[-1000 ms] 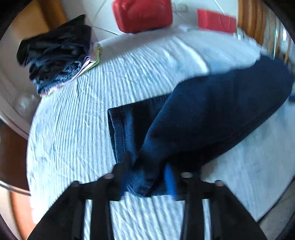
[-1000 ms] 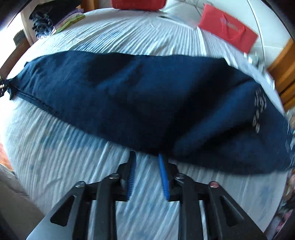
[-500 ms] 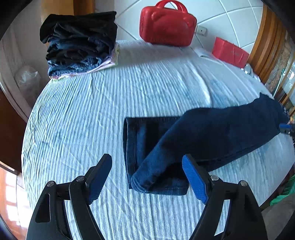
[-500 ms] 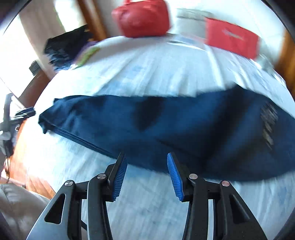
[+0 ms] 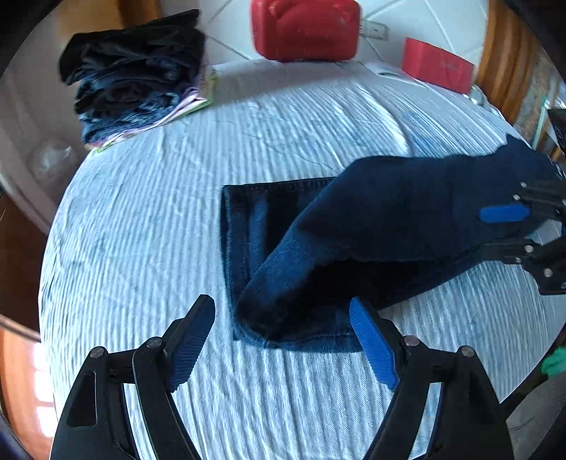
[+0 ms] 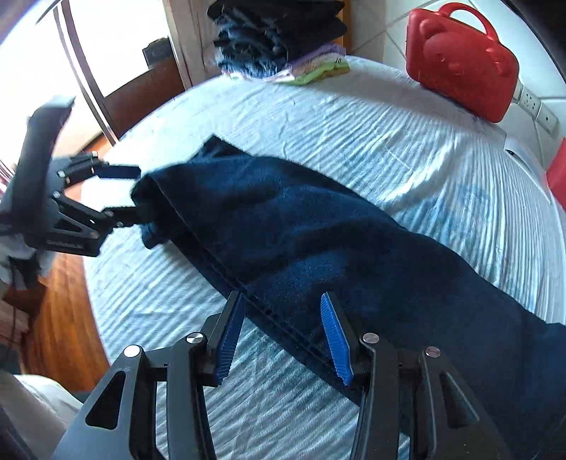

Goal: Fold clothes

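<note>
Dark blue jeans lie partly folded across the white ribbed surface. Left tool, released, jaws spread wide, straddles the leg end. Right tool, likewise released, brackets the side seam mid-length. Folded clothes stack and red case sit well apart.

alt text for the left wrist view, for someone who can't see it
An open left gripper frames the near end of dark navy folded trousers on a white ribbed bedcover, with the open right gripper at their far right end. Behind sit a stack of folded dark clothes and a red plastic case.
</note>
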A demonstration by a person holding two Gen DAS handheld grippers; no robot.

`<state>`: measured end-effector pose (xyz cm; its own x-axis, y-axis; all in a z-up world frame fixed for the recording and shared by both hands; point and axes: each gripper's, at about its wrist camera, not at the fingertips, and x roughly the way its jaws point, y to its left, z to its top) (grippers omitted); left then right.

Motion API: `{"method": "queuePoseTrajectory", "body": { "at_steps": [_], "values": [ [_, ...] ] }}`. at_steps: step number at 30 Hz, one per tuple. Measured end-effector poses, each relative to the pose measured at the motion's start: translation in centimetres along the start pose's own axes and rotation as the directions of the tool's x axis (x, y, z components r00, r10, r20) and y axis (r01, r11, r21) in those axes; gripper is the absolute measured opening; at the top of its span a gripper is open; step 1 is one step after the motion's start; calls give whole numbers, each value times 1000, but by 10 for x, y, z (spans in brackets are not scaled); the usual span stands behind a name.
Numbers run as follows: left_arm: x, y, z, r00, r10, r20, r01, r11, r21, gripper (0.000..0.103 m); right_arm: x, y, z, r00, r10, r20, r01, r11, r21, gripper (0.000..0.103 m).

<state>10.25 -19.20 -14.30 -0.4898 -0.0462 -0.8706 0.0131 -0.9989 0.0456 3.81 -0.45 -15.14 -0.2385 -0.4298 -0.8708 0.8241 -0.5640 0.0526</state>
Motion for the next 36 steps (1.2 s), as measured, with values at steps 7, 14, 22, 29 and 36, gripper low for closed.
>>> {"method": "queuePoseTrajectory", "body": {
  "at_steps": [7, 14, 22, 29, 36],
  "values": [
    [3, 4, 21, 999, -48, 6, 47, 998, 49, 8, 16, 0, 7, 989, -128, -78, 133, 988, 76, 11],
    [-33, 16, 64, 973, 119, 197, -146, 981, 128, 7, -46, -27, 41, 961, -249, 120, 220, 952, 214, 0],
    [-31, -9, 4, 961, 149, 232, -234, 886, 401, 13, -60, -20, 8, 980, -184, 73, 166, 965, 204, 1],
    [-10, 45, -22, 995, 43, 94, -61, 978, 198, 56, -46, -43, -48, 994, -112, -13, 107, 904, 415, 2],
    [-27, 98, 8, 983, -99, 155, 113, 990, -87, 67, -76, -65, -63, 989, -146, 14, 119, 856, 504, 7]
  ]
}}
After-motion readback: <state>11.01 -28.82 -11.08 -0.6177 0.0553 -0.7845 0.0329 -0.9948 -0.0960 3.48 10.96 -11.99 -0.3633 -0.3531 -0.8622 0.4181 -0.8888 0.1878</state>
